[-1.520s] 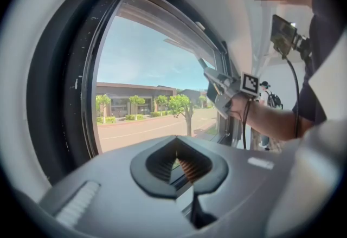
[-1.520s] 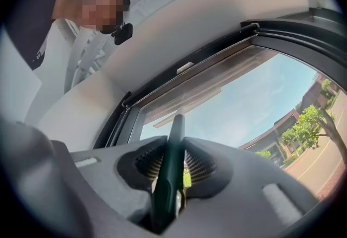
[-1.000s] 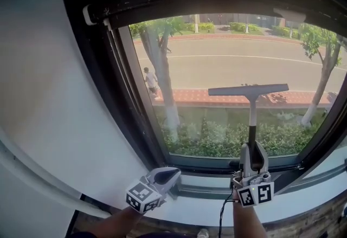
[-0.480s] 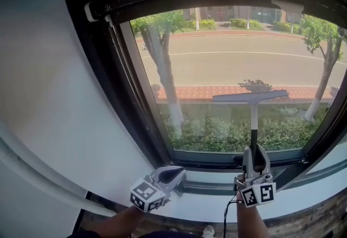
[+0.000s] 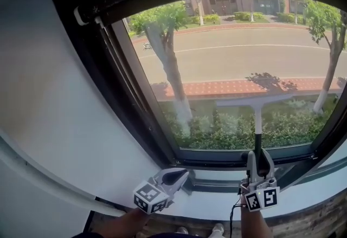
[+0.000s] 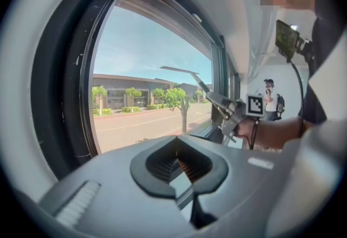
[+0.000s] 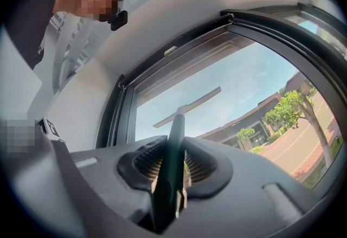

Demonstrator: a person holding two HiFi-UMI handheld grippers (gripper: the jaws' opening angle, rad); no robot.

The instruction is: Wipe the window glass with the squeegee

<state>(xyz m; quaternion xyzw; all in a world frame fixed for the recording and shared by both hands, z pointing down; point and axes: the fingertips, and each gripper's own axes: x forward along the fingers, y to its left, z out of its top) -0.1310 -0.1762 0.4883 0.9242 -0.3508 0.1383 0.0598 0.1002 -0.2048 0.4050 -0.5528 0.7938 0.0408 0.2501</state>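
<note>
Squeegee (image 5: 258, 123) standing upright against the window glass (image 5: 233, 52), rising from the right gripper (image 5: 258, 156) to a pale blade lying level across the lower part of the pane. Gripping the dark handle near its bottom end, both jaws pressing on it from either side. Showing the same in the right gripper view, the shaft running up between the ribbed pads (image 7: 199, 166) toward the blade, slanting there against the sky. Sitting low over the white window sill (image 5: 211, 207), close to the bottom rail of the black window frame (image 5: 127, 96). Lying lower left, near the sill's inner corner, the left gripper (image 5: 172, 176): jaws meeting at the tips, holding nothing, pointing toward the frame's lower edge. Carrying a marker cube (image 5: 148, 197) at the rear of each gripper. Showing through the glass: a tree trunk (image 5: 172, 69) painted white lower down, a green hedge (image 5: 227, 128), a brick-red pavement and a road (image 5: 244, 47) beyond.
</note>
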